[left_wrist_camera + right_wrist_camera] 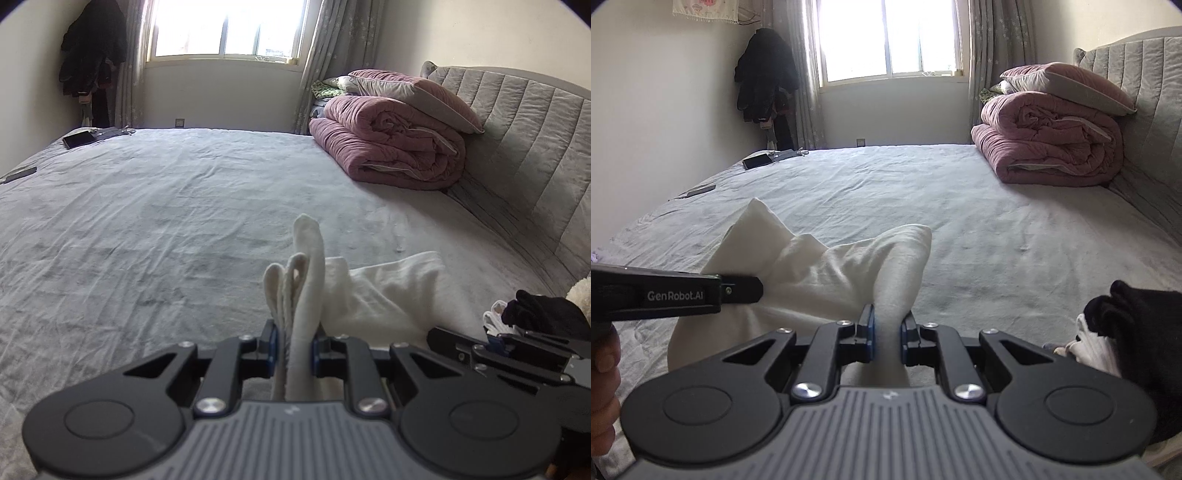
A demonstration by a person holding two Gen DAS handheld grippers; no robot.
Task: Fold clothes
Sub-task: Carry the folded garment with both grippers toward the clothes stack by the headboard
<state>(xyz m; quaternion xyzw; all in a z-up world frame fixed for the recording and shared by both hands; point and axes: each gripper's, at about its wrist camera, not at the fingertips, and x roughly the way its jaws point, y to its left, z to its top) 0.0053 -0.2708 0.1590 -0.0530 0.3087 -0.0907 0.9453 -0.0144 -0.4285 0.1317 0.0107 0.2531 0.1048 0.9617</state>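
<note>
A white cloth garment point(384, 291) lies bunched on the grey bed. My left gripper point(294, 349) is shut on a folded edge of it, and several layers stick up between the jaws. My right gripper point(888, 339) is shut on another part of the same white garment point(827, 266), which rises in a peak in front of it. In the right wrist view the left gripper point(759, 290) reaches in from the left into the cloth. In the left wrist view the right gripper point(495, 341) shows at the lower right.
The grey bed sheet point(166, 221) stretches ahead. A folded pink quilt point(391, 147) and pillow point(417, 96) sit by the grey headboard point(524, 122). A pile of black and white clothes point(1126, 325) lies at the right. A phone point(78, 139) lies at the far left corner.
</note>
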